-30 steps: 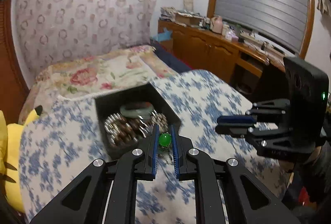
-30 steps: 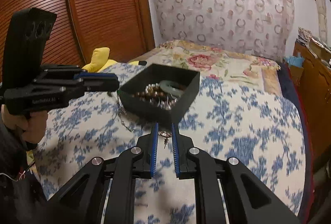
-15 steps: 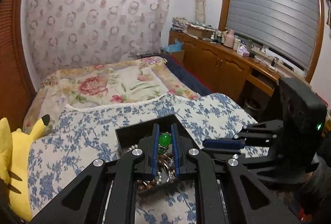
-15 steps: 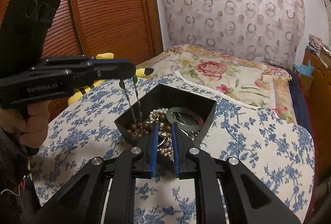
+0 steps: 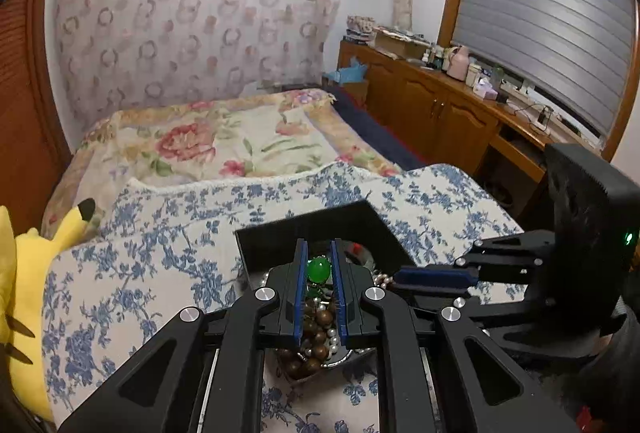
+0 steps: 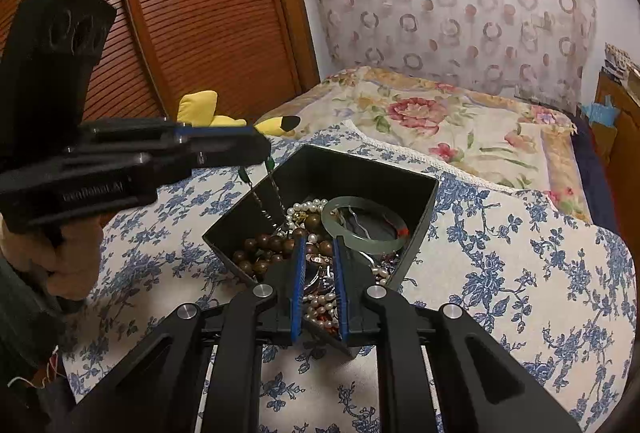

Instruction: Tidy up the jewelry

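Observation:
A black open box (image 6: pixel 416 229) sits on the blue-flowered bedspread (image 6: pixel 520 273), holding brown wooden beads (image 6: pixel 260 253), pearls (image 6: pixel 308 207) and a pale green bangle (image 6: pixel 360 233). My left gripper (image 5: pixel 319 269) is shut on a green bead necklace (image 5: pixel 319 269) above the box; its thin chain (image 6: pixel 272 201) hangs down into the box in the right wrist view. My right gripper (image 6: pixel 318 265) hovers low over the box, jaws narrowly apart around a small metal piece (image 6: pixel 316 259); whether it grips is unclear. It also shows in the left wrist view (image 5: pixel 432 275).
A yellow plush toy (image 5: pixel 24 293) lies at the bed's left edge, also in the right wrist view (image 6: pixel 224 117). A floral quilt (image 5: pixel 224 141) covers the far bed. Wooden wardrobe doors (image 6: pixel 200 13) stand left, a wooden cabinet (image 5: pixel 440 113) with clutter right.
Both grippers moved over the box. The left one carried the green bead necklace up from the bedspread, so its chain now dangles into the box. The right one came down close over the jewelry.

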`<action>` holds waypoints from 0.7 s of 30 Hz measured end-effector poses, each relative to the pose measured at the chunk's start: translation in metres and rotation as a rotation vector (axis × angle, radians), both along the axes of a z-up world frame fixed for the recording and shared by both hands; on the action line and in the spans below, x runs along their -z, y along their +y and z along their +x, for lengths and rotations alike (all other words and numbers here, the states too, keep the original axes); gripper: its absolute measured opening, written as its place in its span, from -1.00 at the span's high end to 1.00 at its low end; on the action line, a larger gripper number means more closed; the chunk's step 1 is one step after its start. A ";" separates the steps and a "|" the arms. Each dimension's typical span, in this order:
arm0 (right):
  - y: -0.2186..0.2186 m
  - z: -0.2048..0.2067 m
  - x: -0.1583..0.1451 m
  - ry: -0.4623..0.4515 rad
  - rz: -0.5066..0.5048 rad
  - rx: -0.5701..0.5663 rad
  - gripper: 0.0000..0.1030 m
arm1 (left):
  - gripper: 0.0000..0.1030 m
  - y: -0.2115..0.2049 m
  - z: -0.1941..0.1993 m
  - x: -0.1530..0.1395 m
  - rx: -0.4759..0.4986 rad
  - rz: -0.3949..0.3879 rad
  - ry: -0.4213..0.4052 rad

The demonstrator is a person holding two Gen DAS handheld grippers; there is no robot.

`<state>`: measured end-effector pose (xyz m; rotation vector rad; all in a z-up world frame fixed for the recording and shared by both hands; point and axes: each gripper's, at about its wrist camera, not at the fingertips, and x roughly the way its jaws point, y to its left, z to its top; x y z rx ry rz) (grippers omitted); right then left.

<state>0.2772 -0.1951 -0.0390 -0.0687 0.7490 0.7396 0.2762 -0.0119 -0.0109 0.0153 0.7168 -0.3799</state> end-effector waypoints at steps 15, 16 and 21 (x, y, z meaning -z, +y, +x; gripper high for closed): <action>-0.017 -0.013 -0.006 -0.030 -0.001 0.087 0.37 | -0.01 0.002 -0.017 0.003 -0.067 0.040 -0.029; -0.020 -0.016 -0.007 -0.033 0.000 0.097 0.37 | -0.10 0.003 -0.022 0.003 -0.080 0.044 -0.037; -0.039 -0.043 -0.014 -0.074 -0.002 0.180 0.05 | -0.60 0.009 -0.046 0.002 -0.142 0.048 -0.063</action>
